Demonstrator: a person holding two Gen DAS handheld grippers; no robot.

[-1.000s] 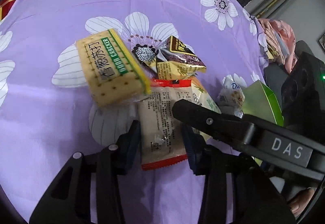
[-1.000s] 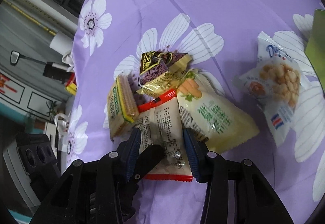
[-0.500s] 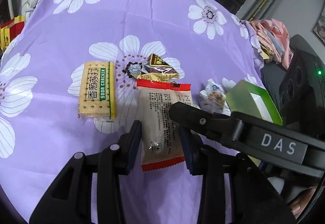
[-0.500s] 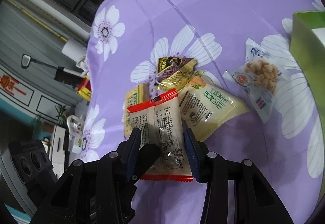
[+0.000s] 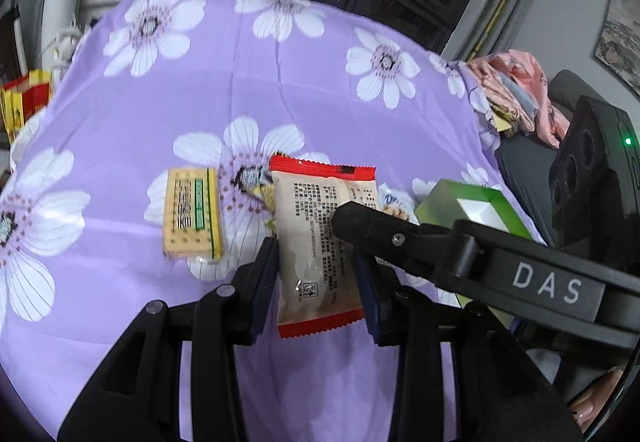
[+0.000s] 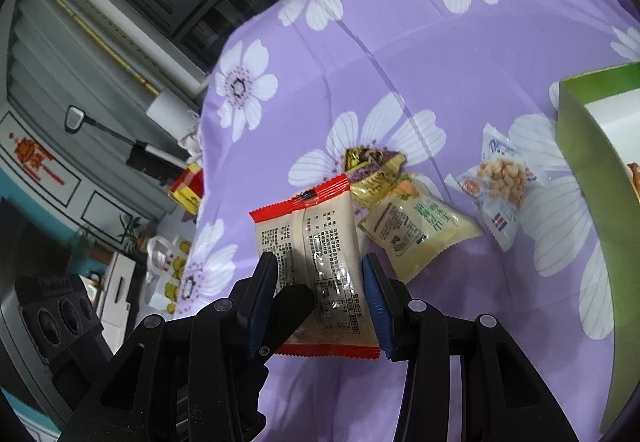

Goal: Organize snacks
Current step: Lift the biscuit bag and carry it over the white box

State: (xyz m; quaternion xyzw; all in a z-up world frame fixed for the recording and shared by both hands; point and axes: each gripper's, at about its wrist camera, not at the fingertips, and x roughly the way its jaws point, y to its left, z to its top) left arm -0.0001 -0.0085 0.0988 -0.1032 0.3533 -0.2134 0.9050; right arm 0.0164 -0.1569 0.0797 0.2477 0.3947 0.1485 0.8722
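DONE: green open-topped cardboard box [image 6: 576,145] at desk's right already holds something | IN HAND: red-edged beige foil snack packet [image 6: 316,242] lifted above purple flowered cloth [image 5: 280,89], left claw [image 5: 316,282] and right claw [image 6: 318,298] both clamped on it | LEFT: pale-green pouch [image 6: 424,230], clear puffed-ball packet [image 6: 500,181], purple-gold sachet [image 6: 372,169], all seen plainly only by right wrist; yellow cracker pack [image 5: 192,217] only by left.

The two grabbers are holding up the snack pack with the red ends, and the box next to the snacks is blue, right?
Not quite: the box is green, not blue, as the right wrist view shows. The rest holds: the left gripper and the right gripper both have their jaws on the red-ended snack pack.
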